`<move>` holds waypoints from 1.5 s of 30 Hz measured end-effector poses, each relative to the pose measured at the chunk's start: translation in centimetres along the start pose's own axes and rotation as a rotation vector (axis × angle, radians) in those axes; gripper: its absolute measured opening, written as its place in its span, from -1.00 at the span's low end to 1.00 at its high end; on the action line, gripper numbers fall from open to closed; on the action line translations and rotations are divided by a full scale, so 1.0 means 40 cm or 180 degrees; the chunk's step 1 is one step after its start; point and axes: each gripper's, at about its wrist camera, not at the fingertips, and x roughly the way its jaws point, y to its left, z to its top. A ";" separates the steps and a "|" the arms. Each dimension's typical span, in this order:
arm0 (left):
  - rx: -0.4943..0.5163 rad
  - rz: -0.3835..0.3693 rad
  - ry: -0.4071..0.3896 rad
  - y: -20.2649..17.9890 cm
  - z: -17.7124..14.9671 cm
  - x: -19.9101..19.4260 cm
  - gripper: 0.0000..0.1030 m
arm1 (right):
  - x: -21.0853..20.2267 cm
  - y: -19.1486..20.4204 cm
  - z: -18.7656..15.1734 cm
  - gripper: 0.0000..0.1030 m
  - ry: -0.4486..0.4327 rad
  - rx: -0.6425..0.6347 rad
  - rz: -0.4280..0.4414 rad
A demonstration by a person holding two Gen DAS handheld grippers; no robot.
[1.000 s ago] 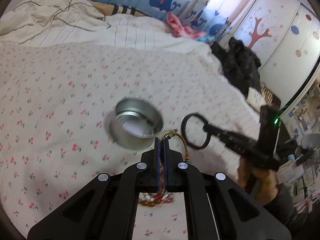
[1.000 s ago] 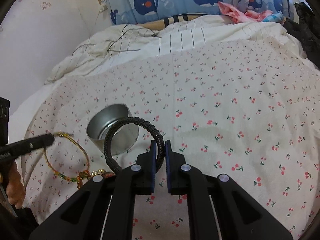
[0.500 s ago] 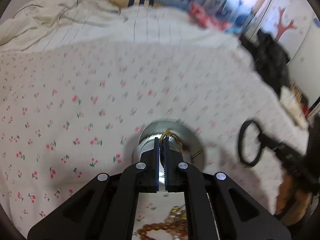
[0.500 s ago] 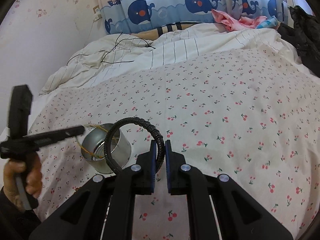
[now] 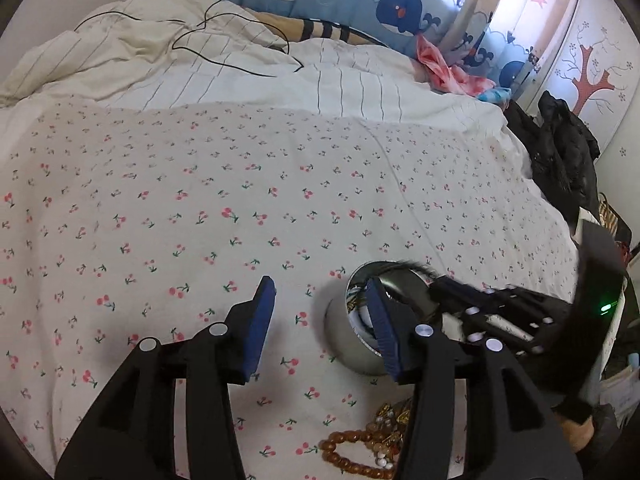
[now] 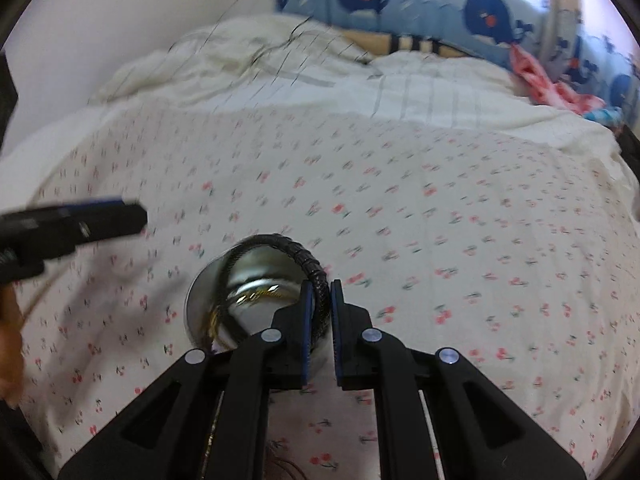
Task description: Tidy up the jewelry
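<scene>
Jewelry is going piece by piece into the metal tin point(image 5: 360, 344) standing on the cherry-print bed sheet point(image 5: 240, 208). Black bangle point(image 6: 308, 264) is the piece in hand.

Right tongs point(image 6: 319, 296): clamping together on the braided black bangle, gripping it at its near edge. The ring is standing upright over the tin's mouth, its far arc crossing the rim. View is smeared, so whether the bangle is touching the rim cannot be told.

Left tongs point(image 5: 320, 316): standing wide apart, holding nothing. The right-hand finger is sitting in front of the tin's mouth; contact with the tin cannot be told. A gold-thread bracelet point(image 6: 256, 294) is lying inside the tin, glinting against the wall.

Doing the step well, by my judgement:
- centring the bangle fully over the opening before letting go, since an upright ring caught on the rim is likely to roll off onto the sheet;
- tilting it flat, or lowering it below the rim, then opening;
- keeping the left tongs out of the way, as the tin is light and sitting on soft bedding, so a nudge could tip it.

Brown bead bracelet point(image 5: 352, 456) and a tangle of gold pieces point(image 5: 390, 416) are lying on the sheet just in front of the tin, waiting.
</scene>
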 end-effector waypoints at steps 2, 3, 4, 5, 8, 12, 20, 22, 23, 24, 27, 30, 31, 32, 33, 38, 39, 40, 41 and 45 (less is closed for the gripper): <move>0.0013 0.0009 0.0018 0.001 -0.007 -0.002 -0.12 | -0.012 -0.006 -0.009 -0.30 -0.0080 0.0053 0.0043; 0.0033 0.0010 0.0036 0.000 -0.014 -0.004 -0.12 | -0.033 -0.019 -0.014 -0.29 -0.0148 0.0111 0.0012; 0.0061 0.0014 0.0062 -0.002 -0.023 -0.006 -0.12 | -0.052 -0.030 -0.019 -0.29 -0.0194 0.0152 0.0000; 0.0087 0.0015 0.0088 -0.005 -0.032 -0.006 -0.12 | -0.082 -0.048 -0.030 -0.29 -0.0238 0.0214 -0.0001; 0.0194 -0.0039 0.0242 -0.018 -0.085 -0.003 -0.07 | -0.142 -0.079 -0.081 -0.29 -0.0211 0.0235 0.0004; 0.0284 -0.0280 0.0549 -0.044 -0.172 0.030 -0.07 | -0.153 -0.109 -0.208 -0.29 0.0101 0.0246 0.0144; 0.0198 -0.0528 0.0795 -0.058 -0.226 0.087 -0.05 | -0.124 -0.058 -0.246 -0.36 0.0214 0.0165 0.0357; 0.0158 -0.0511 0.0786 -0.053 -0.227 0.089 -0.01 | -0.112 -0.045 -0.244 -0.36 0.0215 0.0119 0.0439; 0.0136 -0.0542 0.0789 -0.055 -0.226 0.090 0.00 | -0.108 -0.039 -0.241 -0.36 0.0214 0.0089 0.0429; 0.0123 -0.0584 0.0790 -0.055 -0.226 0.089 0.02 | -0.100 -0.028 -0.237 -0.36 0.0219 0.0042 0.0413; 0.0109 -0.0671 0.0825 -0.058 -0.224 0.091 0.09 | -0.074 -0.030 -0.245 -0.36 0.0370 0.0021 0.0338; 0.0033 -0.0752 0.0863 -0.059 -0.219 0.101 0.12 | -0.065 -0.030 -0.254 -0.45 0.0434 0.0007 0.0336; 0.0028 -0.0722 0.0856 -0.058 -0.218 0.101 0.15 | -0.065 -0.027 -0.254 -0.64 0.0430 -0.0006 0.0351; 0.0024 -0.0685 0.0845 -0.057 -0.217 0.100 0.19 | -0.068 -0.024 -0.255 -0.75 0.0414 -0.0013 0.0366; 0.0014 -0.0668 0.0840 -0.055 -0.217 0.099 0.20 | -0.071 -0.022 -0.254 -0.93 0.0386 -0.0005 0.0389; -0.0008 -0.0656 0.0838 -0.056 -0.217 0.100 0.22 | -0.122 -0.060 -0.240 -0.95 0.0158 0.0287 0.0790; 0.0003 -0.0656 0.0840 -0.058 -0.217 0.100 0.23 | -0.135 -0.070 -0.237 -0.95 0.0076 0.0336 0.0844; 0.0016 -0.0657 0.0846 -0.062 -0.218 0.101 0.24 | -0.144 -0.077 -0.236 -0.95 0.0033 0.0371 0.0888; 0.0020 -0.0659 0.0853 -0.059 -0.218 0.102 0.24 | -0.152 -0.090 -0.234 -0.95 -0.0009 0.0432 0.0938; 0.0027 -0.0629 0.0854 -0.063 -0.215 0.106 0.26 | -0.178 -0.136 -0.218 -0.95 -0.0196 0.0675 0.0938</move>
